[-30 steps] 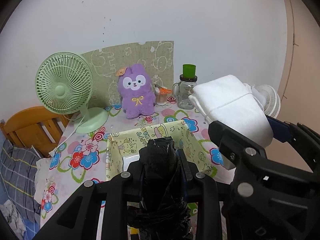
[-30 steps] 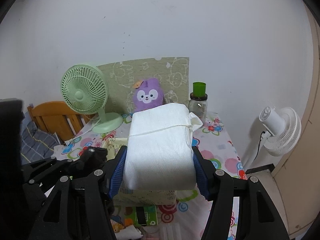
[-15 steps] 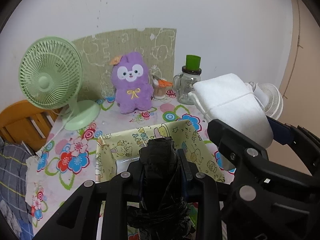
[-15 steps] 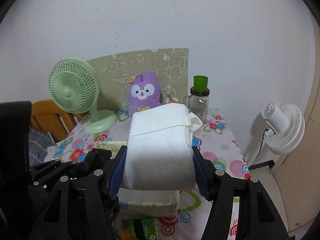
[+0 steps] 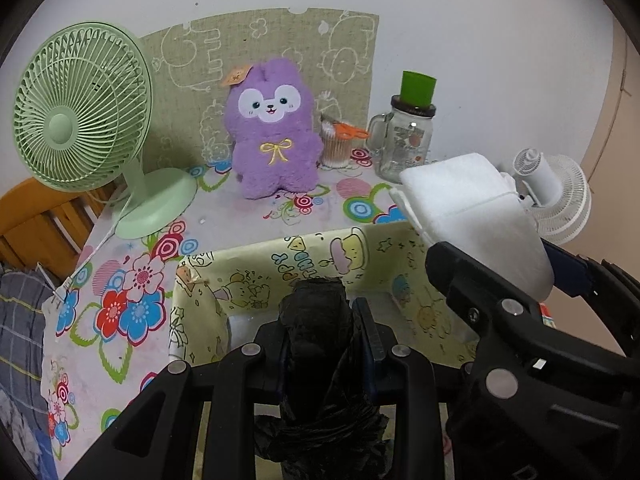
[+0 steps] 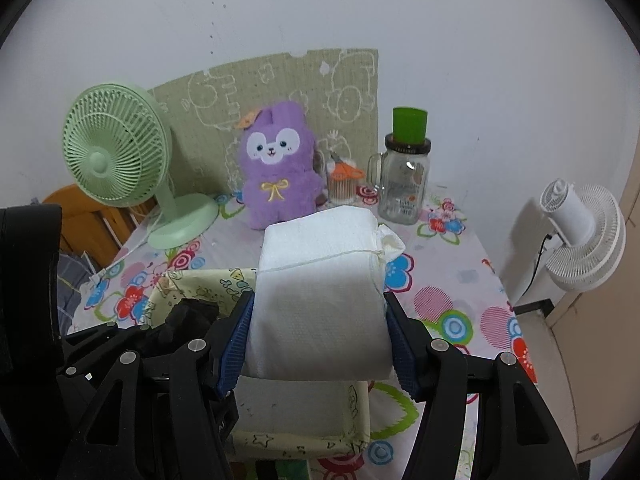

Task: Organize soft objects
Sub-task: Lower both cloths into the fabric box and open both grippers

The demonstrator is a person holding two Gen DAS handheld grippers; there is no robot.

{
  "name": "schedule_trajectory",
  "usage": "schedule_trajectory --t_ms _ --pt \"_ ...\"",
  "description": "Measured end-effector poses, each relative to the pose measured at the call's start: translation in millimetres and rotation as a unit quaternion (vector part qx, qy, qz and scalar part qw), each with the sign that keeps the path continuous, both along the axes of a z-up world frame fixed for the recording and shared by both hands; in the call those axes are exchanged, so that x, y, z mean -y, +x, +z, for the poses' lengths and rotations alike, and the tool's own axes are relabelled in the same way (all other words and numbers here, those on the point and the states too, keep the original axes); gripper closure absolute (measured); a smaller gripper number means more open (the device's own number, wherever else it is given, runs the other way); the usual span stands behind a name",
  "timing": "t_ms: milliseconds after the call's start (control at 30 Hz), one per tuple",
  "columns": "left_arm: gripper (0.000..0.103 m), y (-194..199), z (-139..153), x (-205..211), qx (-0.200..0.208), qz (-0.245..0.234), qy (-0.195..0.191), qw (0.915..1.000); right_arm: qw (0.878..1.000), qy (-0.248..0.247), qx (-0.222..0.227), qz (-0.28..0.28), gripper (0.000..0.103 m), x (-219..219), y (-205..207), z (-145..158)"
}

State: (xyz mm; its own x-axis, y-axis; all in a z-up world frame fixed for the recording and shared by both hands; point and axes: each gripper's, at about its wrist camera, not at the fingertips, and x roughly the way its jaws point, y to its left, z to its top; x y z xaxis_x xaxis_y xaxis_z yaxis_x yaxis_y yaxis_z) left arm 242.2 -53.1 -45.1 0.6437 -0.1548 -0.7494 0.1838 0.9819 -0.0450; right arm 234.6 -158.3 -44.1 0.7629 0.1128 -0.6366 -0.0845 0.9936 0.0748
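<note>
A: What's in the claws?
B: The left gripper [image 5: 318, 316] is clamped on a black bundle [image 5: 316, 332]; the right gripper [image 6: 318, 330] squeezes a white tissue pack [image 6: 320, 280]

A: Where?
B: Both above the yellow box [image 5: 248, 276] on the floral table [image 5: 120, 264]

Two fans [image 6: 116, 152] [image 6: 580, 236] — one plush [image 6: 278, 168], one jar [image 6: 404, 180], one bin [image 5: 248, 276].

The plush [image 5: 274, 136] stands at the table's [image 5: 240, 216] back — fan [image 5: 80, 112] to its left, jar [image 5: 408, 136] to its right, box [image 5: 304, 264] in front, board [image 5: 192, 64] behind.
</note>
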Motion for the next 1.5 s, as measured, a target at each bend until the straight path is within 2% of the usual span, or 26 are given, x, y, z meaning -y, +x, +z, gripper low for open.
schedule_trajectory --t_ms 100,200,300,333,367,467,533,633,867,1500 --pt "0.076 6.6 -4.9 0.9 0.001 0.004 0.006 1.0 1.0 0.005 -0.008 -0.002 0.038 2.1 7.6 -6.5" --pt "0.07 11.9 -9.1 1.8 -0.002 0.009 0.01 0.9999 1.0 0.009 -0.019 -0.003 0.038 3.6 13.4 -11.8" --pt "0.052 15.5 -13.2 1.8 -0.002 0.015 0.015 0.9998 1.0 0.014 -0.025 -0.004 0.036 4.8 17.3 -16.6" --pt "0.037 16.5 -14.3 1.8 -0.004 0.017 0.018 0.9997 0.999 0.016 -0.029 -0.004 0.035 5.1 18.7 -18.0" --pt "0.031 17.3 -15.4 1.6 -0.005 0.02 0.02 0.9996 0.999 0.019 -0.033 -0.002 0.034 5.1 19.9 -19.5" --pt "0.031 17.2 -16.8 0.2 -0.013 0.024 0.03 0.9992 0.999 0.022 -0.039 0.005 0.026 5.1 21.3 -21.6" --pt "0.031 14.5 -13.9 -0.7 -0.006 0.022 0.031 0.9993 0.999 0.022 -0.032 0.002 0.016 5.9 20.3 -20.1" --pt "0.03 12.0 -11.1 -0.6 -0.003 0.019 0.031 0.9993 1.0 0.014 -0.021 -0.007 0.01 6.7 17.5 -16.5" --pt "0.028 2.8 -5.3 1.4 0.011 0.019 0.05 0.9985 1.0 0.012 -0.025 -0.003 0.008 6.9 11.3 -12.5" --pt "0.028 -35.4 19.2 -2.8 0.04 0.013 0.046 0.9981 1.0 0.007 0.0 -0.011 0.006 1.7 -30.9 10.8"
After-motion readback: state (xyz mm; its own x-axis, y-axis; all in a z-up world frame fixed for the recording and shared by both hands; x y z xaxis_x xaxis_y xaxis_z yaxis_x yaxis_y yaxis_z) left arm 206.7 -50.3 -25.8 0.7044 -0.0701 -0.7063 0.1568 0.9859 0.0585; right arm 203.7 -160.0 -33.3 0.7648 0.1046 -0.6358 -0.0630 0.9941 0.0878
